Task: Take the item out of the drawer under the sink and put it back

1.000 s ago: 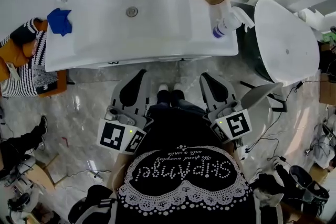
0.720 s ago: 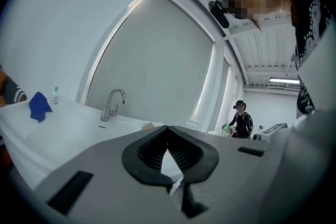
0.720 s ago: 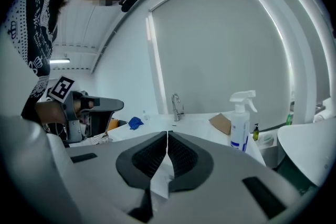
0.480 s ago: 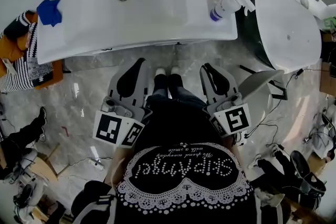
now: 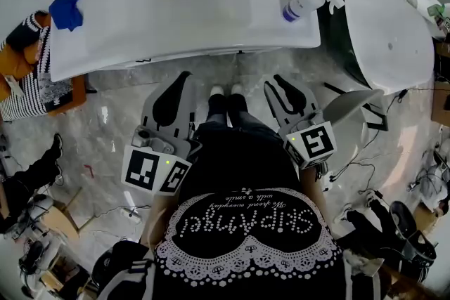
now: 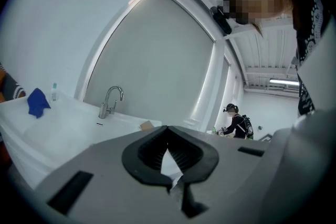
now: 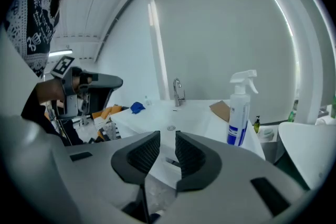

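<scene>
Head view: the right gripper had shut jaws a moment before. Now they were opening, likely to get ready for the drawer.

Left gripper view: the left gripper had its jaws shut on nothing.

Right gripper view: nothing was between the jaws. The drawer under the sink looked shut, with the item hidden inside, so which way it pointed could not be told.

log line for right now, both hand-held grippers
left hand-held gripper: shut, empty | right hand-held gripper: jaws opening, nothing between | white ceramic sink: ahead
</scene>
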The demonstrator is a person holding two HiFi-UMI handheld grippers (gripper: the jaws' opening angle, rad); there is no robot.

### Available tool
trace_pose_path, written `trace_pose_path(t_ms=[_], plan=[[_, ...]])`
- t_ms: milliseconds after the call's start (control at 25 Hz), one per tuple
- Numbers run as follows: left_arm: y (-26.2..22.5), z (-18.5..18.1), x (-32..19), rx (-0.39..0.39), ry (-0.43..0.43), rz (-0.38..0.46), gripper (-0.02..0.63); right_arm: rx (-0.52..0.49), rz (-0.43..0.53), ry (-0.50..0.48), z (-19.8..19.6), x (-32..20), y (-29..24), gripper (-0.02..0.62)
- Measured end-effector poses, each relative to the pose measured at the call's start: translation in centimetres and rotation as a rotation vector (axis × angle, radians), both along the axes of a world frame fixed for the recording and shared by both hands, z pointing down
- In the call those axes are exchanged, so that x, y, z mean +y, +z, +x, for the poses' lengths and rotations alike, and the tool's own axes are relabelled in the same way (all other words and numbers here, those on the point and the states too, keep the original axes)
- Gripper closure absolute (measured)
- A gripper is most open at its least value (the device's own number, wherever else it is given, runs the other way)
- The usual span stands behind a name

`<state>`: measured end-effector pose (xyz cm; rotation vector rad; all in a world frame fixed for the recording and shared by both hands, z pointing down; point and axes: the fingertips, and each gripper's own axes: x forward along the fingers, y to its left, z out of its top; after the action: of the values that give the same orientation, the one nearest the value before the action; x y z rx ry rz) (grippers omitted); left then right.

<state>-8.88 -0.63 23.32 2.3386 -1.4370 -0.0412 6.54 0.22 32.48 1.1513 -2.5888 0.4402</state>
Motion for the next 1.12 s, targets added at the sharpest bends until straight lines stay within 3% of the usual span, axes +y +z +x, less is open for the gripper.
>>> trace_pose_path(t_ms=[520,960,1120], plan=[[2.0,-1.3,1.2,-0.006,-0.044,-0.065,0.601,0.063,-0.068,0.022,0.0,-0.5,5.3,0.497],[5.0,1.8,2.2,0.002,0.091,-0.11,0.601,0.075,-0.101,0.029,-1.1,-1.1,9.1,0.498],[5.3,1.7,2.6,0.006,0.089,-0.117,0.601,0.09,-0.076,0.027,-1.4,-2.0,10.3,0.498]])
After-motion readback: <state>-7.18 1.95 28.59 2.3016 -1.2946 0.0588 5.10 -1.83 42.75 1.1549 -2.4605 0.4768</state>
